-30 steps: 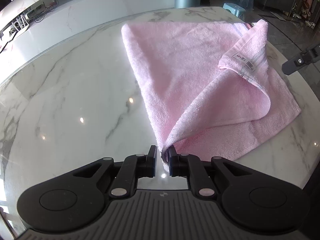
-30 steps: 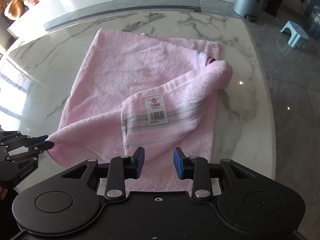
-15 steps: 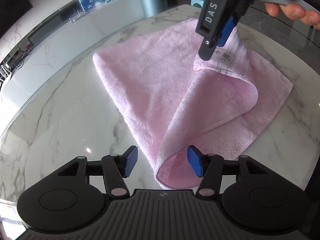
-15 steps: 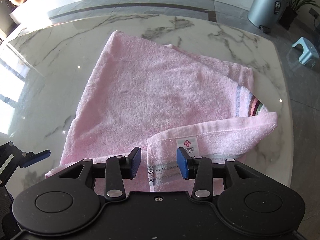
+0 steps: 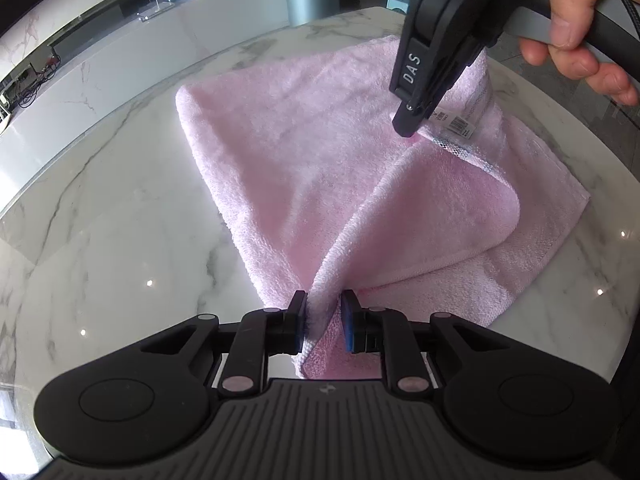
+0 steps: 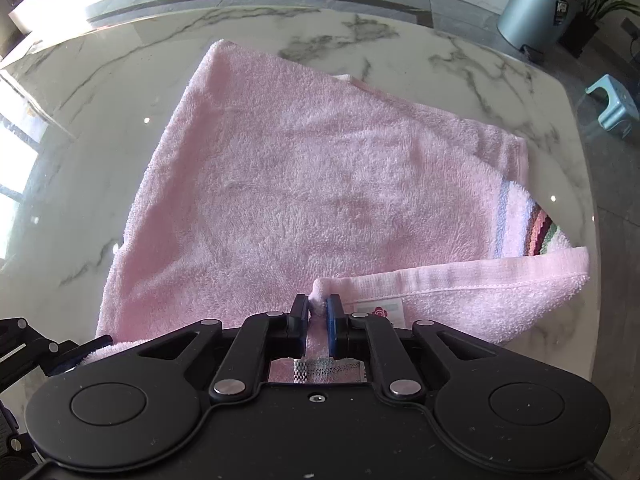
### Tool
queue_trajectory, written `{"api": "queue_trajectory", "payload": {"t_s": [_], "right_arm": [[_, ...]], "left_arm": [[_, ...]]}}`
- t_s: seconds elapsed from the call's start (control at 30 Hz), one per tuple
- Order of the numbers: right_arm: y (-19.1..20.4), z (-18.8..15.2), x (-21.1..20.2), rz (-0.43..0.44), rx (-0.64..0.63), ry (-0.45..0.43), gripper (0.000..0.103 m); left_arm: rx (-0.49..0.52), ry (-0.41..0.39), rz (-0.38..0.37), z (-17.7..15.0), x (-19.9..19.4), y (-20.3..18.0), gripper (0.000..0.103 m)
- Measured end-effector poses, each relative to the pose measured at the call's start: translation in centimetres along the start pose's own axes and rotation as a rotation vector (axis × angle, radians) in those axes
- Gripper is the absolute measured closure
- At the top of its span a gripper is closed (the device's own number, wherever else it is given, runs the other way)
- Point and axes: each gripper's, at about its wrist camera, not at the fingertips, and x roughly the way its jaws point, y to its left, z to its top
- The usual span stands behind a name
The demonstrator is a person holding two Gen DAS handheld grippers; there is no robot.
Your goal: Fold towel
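White marble tabletop (image 5: 120,220) carries a pink terry towel (image 5: 320,152); left gripper (image 5: 323,322) and right gripper (image 6: 318,314) each pinch a hem corner, likely readying a fold.

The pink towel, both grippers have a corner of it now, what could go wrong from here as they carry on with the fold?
The right gripper pinches only the hem tip of the pink towel, so that corner could slip free when pulled. The left gripper holds a bunched fold with a gap at its fingers, so layers may slide or shift. The lower layer lies skewed on the marble table, so the edges could land misaligned.
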Motion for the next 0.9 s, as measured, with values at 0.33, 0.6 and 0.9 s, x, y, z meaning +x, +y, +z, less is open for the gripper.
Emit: {"api": "queue_trajectory", "payload": {"t_s": [0.33, 0.6, 0.9], "right_arm": [[-2.9, -4.4, -6.1, -0.011, 0.048, -0.082, 0.096], [-7.8, -10.2, -6.6, -0.006, 0.173, -0.058, 0.096], [-10.9, -14.8, -3.9, 0.045, 0.281, 0.011, 0.096]], "left_arm": [[-0.099, -0.049, 0.058, 0.1, -1.8, -0.3, 0.095], [-0.143, -0.044, 0.089, -0.2, -1.9, -0.7, 0.095], [-0.169, -0.018, 0.102, -0.9, -1.7, -0.9, 0.095]]}}
